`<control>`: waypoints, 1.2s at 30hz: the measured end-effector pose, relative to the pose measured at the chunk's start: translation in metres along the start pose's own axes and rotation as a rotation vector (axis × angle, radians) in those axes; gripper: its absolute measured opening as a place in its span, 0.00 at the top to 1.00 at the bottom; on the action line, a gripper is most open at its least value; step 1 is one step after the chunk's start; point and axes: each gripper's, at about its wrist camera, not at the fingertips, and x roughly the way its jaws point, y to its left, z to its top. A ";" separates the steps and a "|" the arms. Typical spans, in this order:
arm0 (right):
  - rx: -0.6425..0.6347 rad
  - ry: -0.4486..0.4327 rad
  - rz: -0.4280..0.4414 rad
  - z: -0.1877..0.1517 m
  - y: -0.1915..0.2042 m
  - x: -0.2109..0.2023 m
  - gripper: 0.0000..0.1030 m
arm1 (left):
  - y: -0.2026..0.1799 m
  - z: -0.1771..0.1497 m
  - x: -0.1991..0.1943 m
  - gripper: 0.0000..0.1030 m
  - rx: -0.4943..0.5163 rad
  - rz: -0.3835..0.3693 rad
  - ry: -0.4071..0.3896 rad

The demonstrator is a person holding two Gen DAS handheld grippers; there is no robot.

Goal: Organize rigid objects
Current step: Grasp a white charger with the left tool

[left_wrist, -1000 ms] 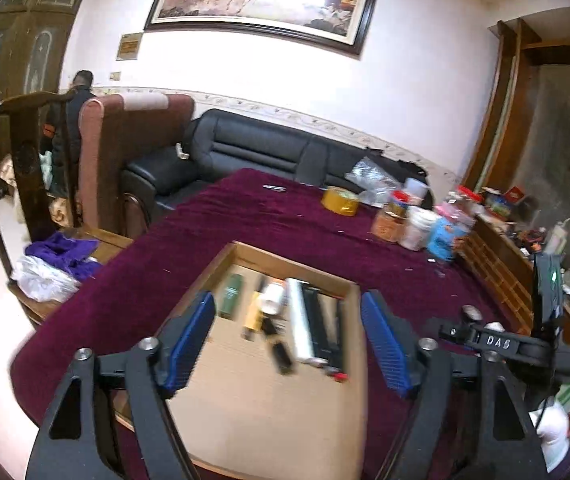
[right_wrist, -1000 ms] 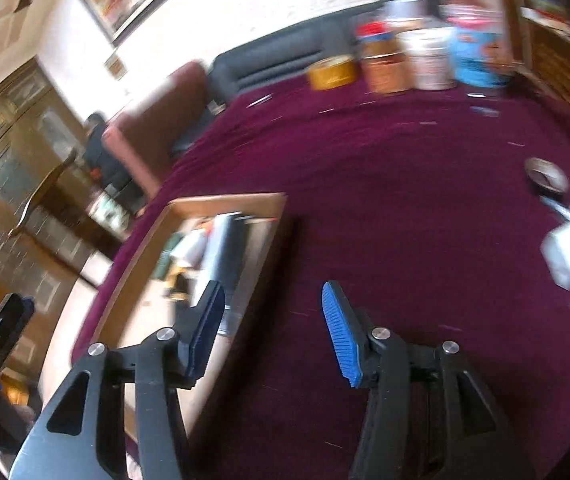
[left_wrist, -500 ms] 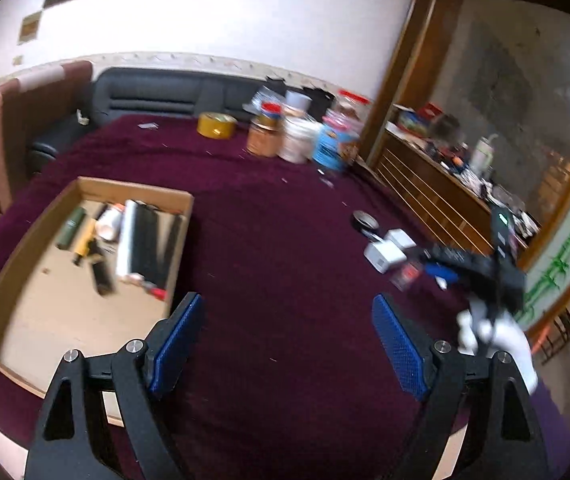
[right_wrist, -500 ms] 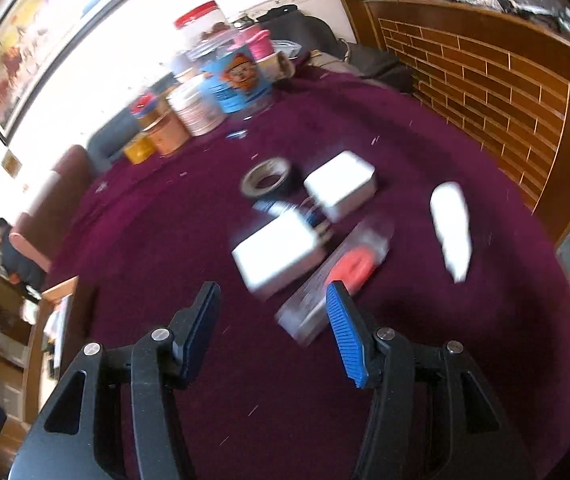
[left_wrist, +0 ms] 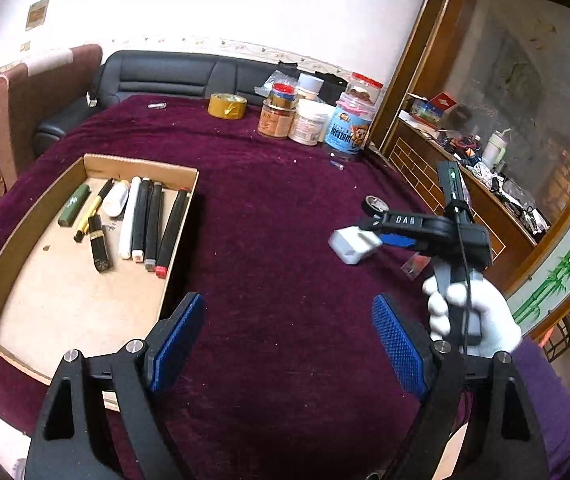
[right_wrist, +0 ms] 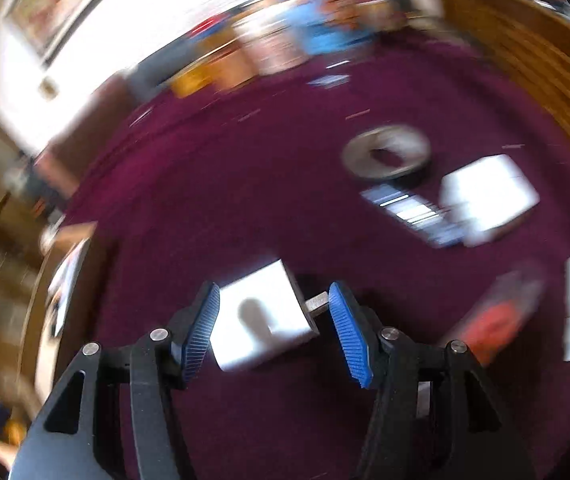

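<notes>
A cardboard tray [left_wrist: 13,236] on the maroon cloth holds several pens, markers and tubes [left_wrist: 145,220] in its far half. My left gripper [left_wrist: 285,344] is open and empty above the cloth, right of the tray. My right gripper [right_wrist: 275,330] is open with a white plug adapter [right_wrist: 261,320] between its blue pads; the left pad is close to it, the right pad stands apart. In the left wrist view the adapter [left_wrist: 351,244] lies at the right gripper's fingertips. A second white block [right_wrist: 489,196], a tape roll [right_wrist: 385,156] and an orange item [right_wrist: 493,320] lie further right.
Jars and tubs [left_wrist: 313,120] and a yellow tape roll [left_wrist: 227,106] stand at the table's far edge. A black sofa [left_wrist: 181,74] and a chair [left_wrist: 25,92] are behind. A wooden brick-pattern ledge [left_wrist: 445,184] runs along the right.
My right gripper swung from the tray side to the loose items at the right and came down around the white adapter. My left gripper turned right, away from above the tray.
</notes>
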 end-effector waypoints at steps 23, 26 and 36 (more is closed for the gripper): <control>0.332 -0.473 -0.223 -0.064 -0.106 -0.105 0.44 | -0.031 0.037 0.146 0.21 -0.028 0.031 0.166; 0.376 -0.474 -0.174 -0.061 -0.114 -0.105 0.44 | -0.053 0.046 0.173 0.21 0.057 0.098 0.146; 0.301 -0.422 -0.191 -0.054 -0.102 -0.089 0.44 | -0.076 0.019 0.187 0.36 0.365 -0.019 0.277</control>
